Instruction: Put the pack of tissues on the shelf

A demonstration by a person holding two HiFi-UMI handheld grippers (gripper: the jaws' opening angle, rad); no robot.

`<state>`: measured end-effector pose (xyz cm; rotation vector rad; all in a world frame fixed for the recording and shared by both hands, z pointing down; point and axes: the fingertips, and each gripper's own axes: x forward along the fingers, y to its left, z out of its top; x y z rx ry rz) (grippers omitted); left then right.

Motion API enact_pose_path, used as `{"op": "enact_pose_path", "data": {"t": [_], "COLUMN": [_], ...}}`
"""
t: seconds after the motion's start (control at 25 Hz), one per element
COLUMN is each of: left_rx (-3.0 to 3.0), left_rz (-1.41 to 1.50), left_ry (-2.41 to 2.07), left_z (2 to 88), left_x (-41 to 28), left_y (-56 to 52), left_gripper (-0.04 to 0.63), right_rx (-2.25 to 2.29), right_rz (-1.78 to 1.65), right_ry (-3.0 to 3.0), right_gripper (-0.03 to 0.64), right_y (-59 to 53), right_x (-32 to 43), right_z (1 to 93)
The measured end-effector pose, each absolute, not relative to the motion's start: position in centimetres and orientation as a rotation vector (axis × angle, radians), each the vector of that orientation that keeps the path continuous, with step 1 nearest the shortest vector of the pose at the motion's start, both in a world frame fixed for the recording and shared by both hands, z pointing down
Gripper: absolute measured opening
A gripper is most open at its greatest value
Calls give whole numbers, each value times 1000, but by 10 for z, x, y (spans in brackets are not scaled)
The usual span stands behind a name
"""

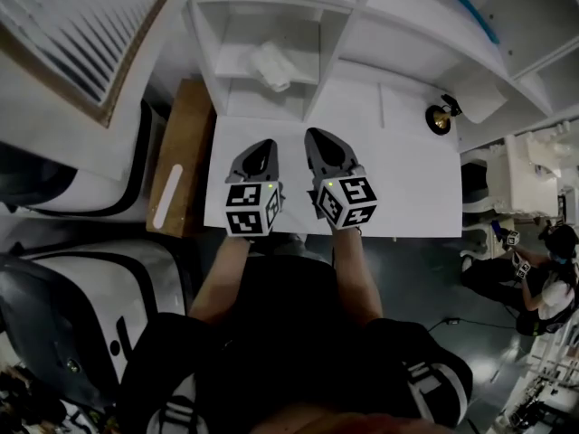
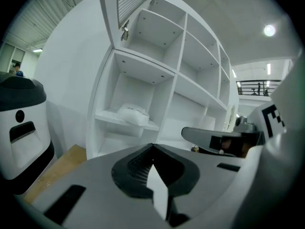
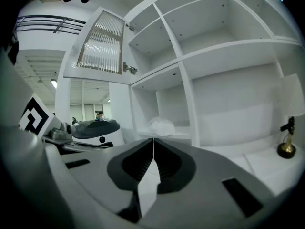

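Here the pack of tissues (image 1: 271, 66) lies on the middle board of the white shelf unit (image 1: 344, 25), in its left-hand compartment, well apart from both grippers. Seen from the head view, it sits at about twelve o'clock from the left gripper (image 1: 263, 145) and eleven o'clock from the right gripper (image 1: 314, 135).

Both grippers hover side by side over the white table (image 1: 407, 188) in front of the shelf unit, pointing toward it. In the left gripper view the left gripper (image 2: 152, 147) has its jaws pressed together at the tips with nothing between them, and the pack of tissues (image 2: 133, 114) shows beyond at eleven o'clock. In the right gripper view the right gripper (image 3: 153, 140) is likewise closed tip to tip and empty, with the pack of tissues (image 3: 162, 126) just past its tips at twelve o'clock.

A small brass-coloured ornament (image 1: 439, 118) stands on the table at about two o'clock from the right gripper. A louvred door (image 3: 100, 44) hangs open at the upper left of the shelf unit. A wooden board (image 1: 181, 152) lies at nine o'clock from the left gripper.
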<state>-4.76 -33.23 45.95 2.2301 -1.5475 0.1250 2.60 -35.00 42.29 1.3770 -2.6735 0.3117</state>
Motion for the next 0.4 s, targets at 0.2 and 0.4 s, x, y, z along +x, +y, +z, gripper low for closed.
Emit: {"op": "enact_pose_path", "data": {"t": [0.2, 0.4], "left_rx": [2237, 2232], "left_rz": [107, 92], "left_ry": [-1566, -1575], "left_z": [455, 461], "left_x": [-24, 7], "left_y": [-346, -365], "left_gripper": [10, 11], "right_rx": [1361, 1387], "right_rz": [285, 272], "right_ry": [-2686, -2672], "right_gripper": [23, 23], "right_y": [-362, -379], "right_x": [50, 91], "right_z": [420, 425]}}
